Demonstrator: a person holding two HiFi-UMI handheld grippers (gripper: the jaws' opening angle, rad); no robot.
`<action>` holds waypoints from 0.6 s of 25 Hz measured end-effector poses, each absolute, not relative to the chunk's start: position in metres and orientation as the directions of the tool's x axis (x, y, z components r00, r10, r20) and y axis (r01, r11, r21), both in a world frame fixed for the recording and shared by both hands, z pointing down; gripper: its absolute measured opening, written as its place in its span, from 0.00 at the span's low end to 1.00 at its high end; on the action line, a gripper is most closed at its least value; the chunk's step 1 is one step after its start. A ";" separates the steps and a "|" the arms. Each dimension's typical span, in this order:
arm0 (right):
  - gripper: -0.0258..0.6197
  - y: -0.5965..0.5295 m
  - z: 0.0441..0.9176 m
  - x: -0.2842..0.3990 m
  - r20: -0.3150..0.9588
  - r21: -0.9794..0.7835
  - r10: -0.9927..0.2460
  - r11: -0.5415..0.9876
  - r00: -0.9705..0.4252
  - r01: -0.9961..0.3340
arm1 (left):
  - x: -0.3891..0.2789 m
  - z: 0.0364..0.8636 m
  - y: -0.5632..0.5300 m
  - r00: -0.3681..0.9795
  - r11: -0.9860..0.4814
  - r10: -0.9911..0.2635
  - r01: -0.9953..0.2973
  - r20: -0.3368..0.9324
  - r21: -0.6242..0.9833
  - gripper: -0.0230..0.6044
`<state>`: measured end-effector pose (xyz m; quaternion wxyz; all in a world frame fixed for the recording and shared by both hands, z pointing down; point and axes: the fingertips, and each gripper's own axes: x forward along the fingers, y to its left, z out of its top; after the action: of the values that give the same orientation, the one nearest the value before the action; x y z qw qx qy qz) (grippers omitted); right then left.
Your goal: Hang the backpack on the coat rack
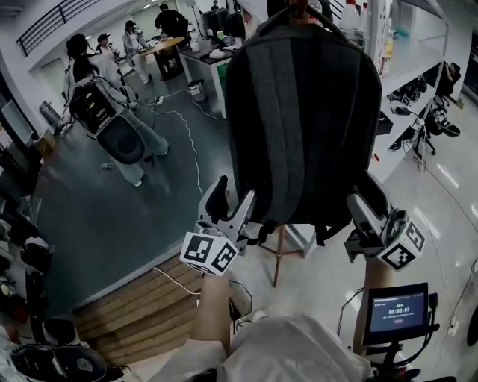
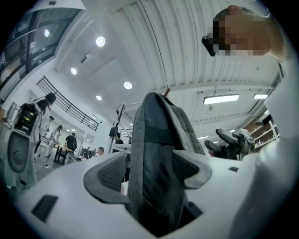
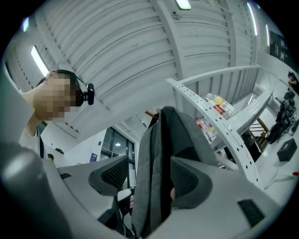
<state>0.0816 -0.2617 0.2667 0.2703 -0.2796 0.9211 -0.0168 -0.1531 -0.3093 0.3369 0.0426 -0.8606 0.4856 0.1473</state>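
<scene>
A dark grey backpack (image 1: pixel 299 119) hangs upright, its top at the coat rack's upper pegs (image 1: pixel 297 9). The rack's wooden pole (image 1: pixel 278 257) shows below the bag. My left gripper (image 1: pixel 230 195) is at the bag's lower left corner. In the left gripper view the backpack (image 2: pixel 154 154) fills the space between both pads, so this gripper (image 2: pixel 152 173) is shut on it. My right gripper (image 1: pixel 366 205) is at the lower right corner. In the right gripper view the backpack (image 3: pixel 163 158) stands between the jaws of that gripper (image 3: pixel 149 176), with a gap at the left pad (image 3: pixel 112 173).
White shelving (image 1: pixel 418 67) runs along the right, with bottles on it (image 3: pixel 219 108). A wooden platform (image 1: pixel 142 306) lies at the lower left. People (image 1: pixel 104 82) stand at the far left near a table (image 1: pixel 160 48). A small screen (image 1: pixel 396 310) is at the lower right.
</scene>
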 end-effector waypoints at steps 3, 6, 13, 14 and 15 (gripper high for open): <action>0.50 -0.259 0.281 0.063 -0.453 -0.190 -0.524 0.847 -0.721 -0.496 | -0.160 0.324 -0.290 0.488 -0.547 -0.804 -0.831 -0.341 0.100 0.54; 0.47 -0.259 0.291 0.049 -0.431 -0.211 -0.521 0.852 -0.737 -0.479 | -0.154 0.308 -0.267 0.530 -0.601 -0.758 -0.794 -0.380 0.090 0.38; 0.35 -0.254 0.316 0.030 -0.390 -0.254 -0.518 0.855 -0.761 -0.452 | -0.116 0.309 -0.241 0.648 -0.736 -0.651 -0.666 -0.396 0.121 0.12; 0.34 -0.253 0.319 0.028 -0.384 -0.258 -0.522 0.853 -0.762 -0.454 | -0.110 0.311 -0.240 0.660 -0.750 -0.639 -0.649 -0.395 0.131 0.10; 0.34 -0.252 0.321 0.027 -0.382 -0.261 -0.524 0.851 -0.761 -0.455 | -0.103 0.315 -0.240 0.670 -0.758 -0.633 -0.638 -0.388 0.136 0.08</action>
<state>0.0266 -0.2523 0.3213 0.2254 -0.2617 0.9353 -0.0766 -0.1030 -0.2400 0.3148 0.0058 -0.9137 0.3480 0.2099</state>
